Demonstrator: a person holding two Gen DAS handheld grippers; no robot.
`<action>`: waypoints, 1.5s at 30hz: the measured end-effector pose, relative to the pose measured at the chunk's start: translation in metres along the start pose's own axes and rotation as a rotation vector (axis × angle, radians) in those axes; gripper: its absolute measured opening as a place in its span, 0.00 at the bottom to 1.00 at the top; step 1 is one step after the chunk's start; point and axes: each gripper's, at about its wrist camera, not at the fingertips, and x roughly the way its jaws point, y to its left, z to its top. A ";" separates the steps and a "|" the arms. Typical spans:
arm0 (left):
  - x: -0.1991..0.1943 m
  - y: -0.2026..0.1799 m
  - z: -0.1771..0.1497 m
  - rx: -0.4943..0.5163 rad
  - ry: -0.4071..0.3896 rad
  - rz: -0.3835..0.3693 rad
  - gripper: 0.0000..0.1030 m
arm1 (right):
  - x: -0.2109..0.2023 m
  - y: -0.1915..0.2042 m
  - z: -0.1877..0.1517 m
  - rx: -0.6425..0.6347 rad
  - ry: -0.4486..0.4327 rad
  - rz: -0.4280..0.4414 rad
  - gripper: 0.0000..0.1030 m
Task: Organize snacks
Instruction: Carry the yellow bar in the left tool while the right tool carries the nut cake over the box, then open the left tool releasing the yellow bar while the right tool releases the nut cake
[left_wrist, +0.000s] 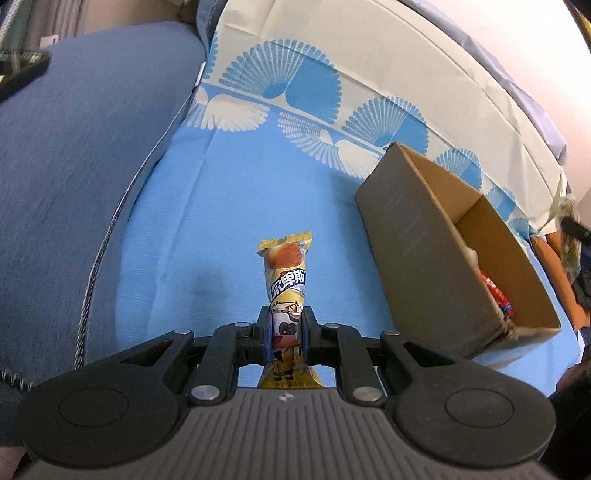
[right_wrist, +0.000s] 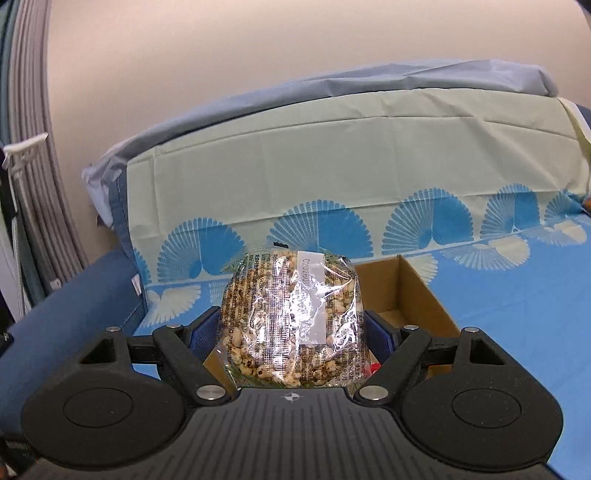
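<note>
Left tool (left_wrist: 287, 328) pinches yellow snack packet (left_wrist: 286, 280); right tool (right_wrist: 291, 328), wide, clamps puffed-rice cake (right_wrist: 291, 317).

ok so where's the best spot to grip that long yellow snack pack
Grip the yellow snack pack across its narrow width near the lower end, coming in lengthwise, as the left gripper does now. It is long and slim, so shut jaws span it easily.

A sofa seat draped in a blue cloth (left_wrist: 229, 192) with white fan patterns carries the things. An open cardboard box (left_wrist: 424, 236) sits directly on it, a few snack packets (left_wrist: 496, 291) inside.
</note>
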 end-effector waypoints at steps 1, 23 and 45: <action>0.000 -0.004 0.005 0.005 -0.005 -0.002 0.16 | 0.000 0.001 -0.001 -0.014 0.006 -0.004 0.79; 0.047 -0.205 0.097 0.156 -0.081 -0.244 0.16 | 0.012 -0.043 -0.005 0.150 0.085 -0.086 0.79; 0.044 -0.275 0.110 0.240 -0.116 -0.344 0.73 | 0.017 -0.041 -0.005 0.143 0.103 -0.133 0.89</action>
